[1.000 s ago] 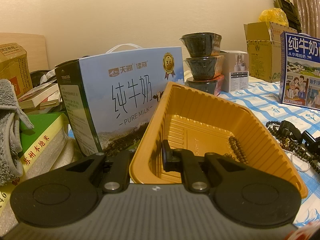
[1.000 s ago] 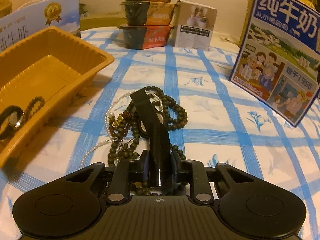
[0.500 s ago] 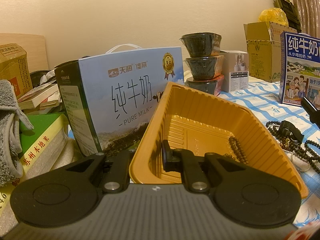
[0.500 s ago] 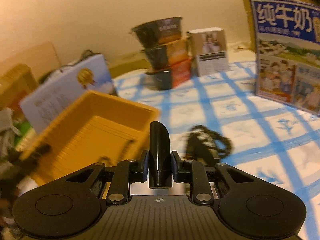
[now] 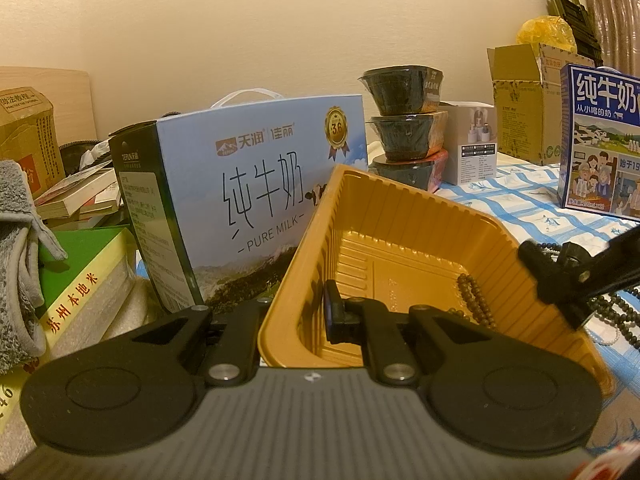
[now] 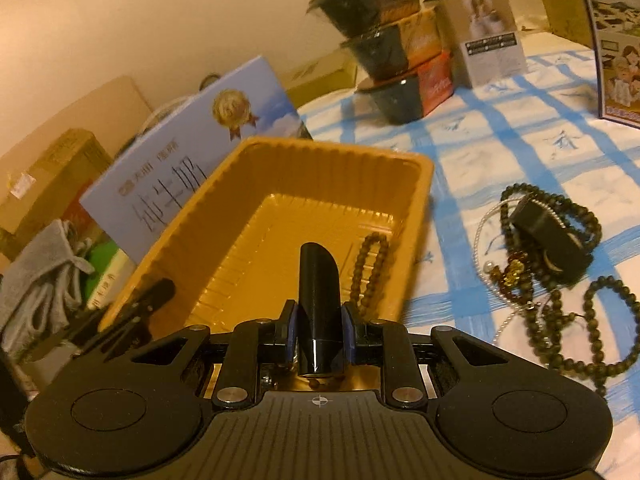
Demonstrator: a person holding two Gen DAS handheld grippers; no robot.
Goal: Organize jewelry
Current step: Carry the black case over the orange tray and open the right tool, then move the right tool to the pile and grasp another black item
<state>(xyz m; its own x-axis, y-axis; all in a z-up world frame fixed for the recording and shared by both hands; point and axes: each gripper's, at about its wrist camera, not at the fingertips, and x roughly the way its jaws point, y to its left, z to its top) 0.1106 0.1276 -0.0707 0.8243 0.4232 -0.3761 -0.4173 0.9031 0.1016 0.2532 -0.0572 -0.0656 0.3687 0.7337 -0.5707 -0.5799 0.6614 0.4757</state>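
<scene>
Orange plastic tray: I see it centre frame in my left view, its near wall pinched by my left gripper, one finger outside the wall, one inside.
Left gripper: closed almost fully on that tray wall; I read it as a firm hold on the tray.
Right gripper: in my right view it sits at lower centre, closed partway on a black strap that stands up between the pads, its rounded tip toward mid frame, over the tray.
Right gripper in left view: I see it enter from the right edge, above the tray's right rim.
Strap detail: glossy black, what hangs below the pads I cannot tell.
Bracelet in tray: brown beads lying along the tray floor's right side; also seen in my left view.
Jewelry pile: right of the tray on the blue-checked cloth, dark bead strings, a thin pale chain, a gold-coloured charm and a black strap piece tangled together.
Pile in left view: I see only bead strands at the right edge, behind the right gripper.
Milk box: pale blue, upright, just left of the tray, touching or nearly so.
Bowls: three dark ones stacked, upper centre of my right view.
Second milk box: right edge, upright on the cloth.
Books: lower left, a grey cloth draped beside them.
</scene>
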